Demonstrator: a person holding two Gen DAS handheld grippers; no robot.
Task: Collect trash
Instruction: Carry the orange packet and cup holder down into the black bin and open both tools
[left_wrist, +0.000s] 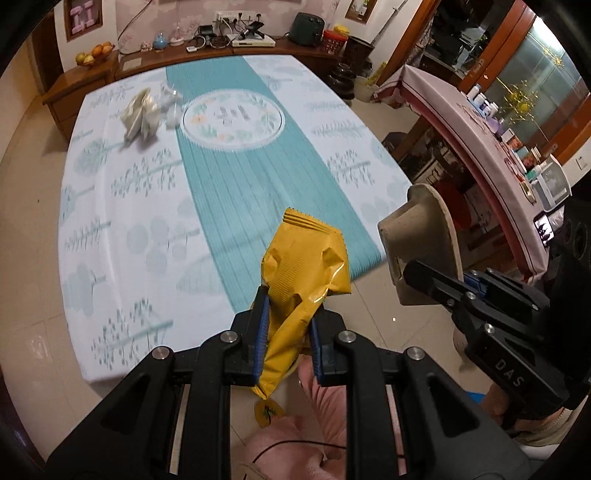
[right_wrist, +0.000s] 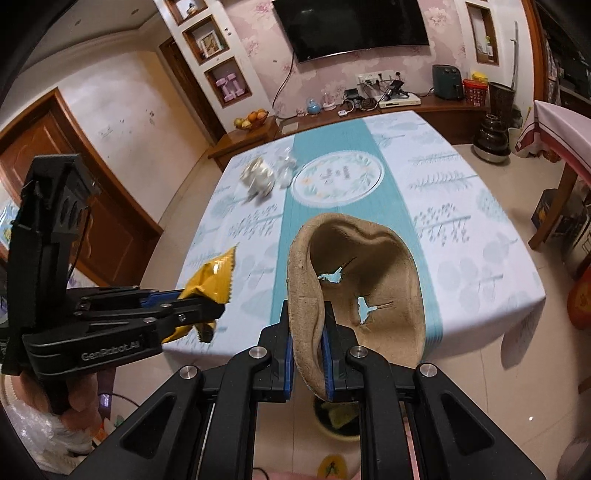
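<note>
Patterned surface behind; left tongs clamped on yellow wrapper, right tongs pinching torn cardboard tray. Likely next: release over bin below.

A wall-mounted television hangs dark at twelve o'clock in the right wrist view, and below it a long wooden cabinet carries a white set-top box and a dark green air fryer. At eleven o'clock there's a fruit bowl, with pink dumbbells in the wall niche above. Filling the middle is the white and teal tablecloth.
</note>
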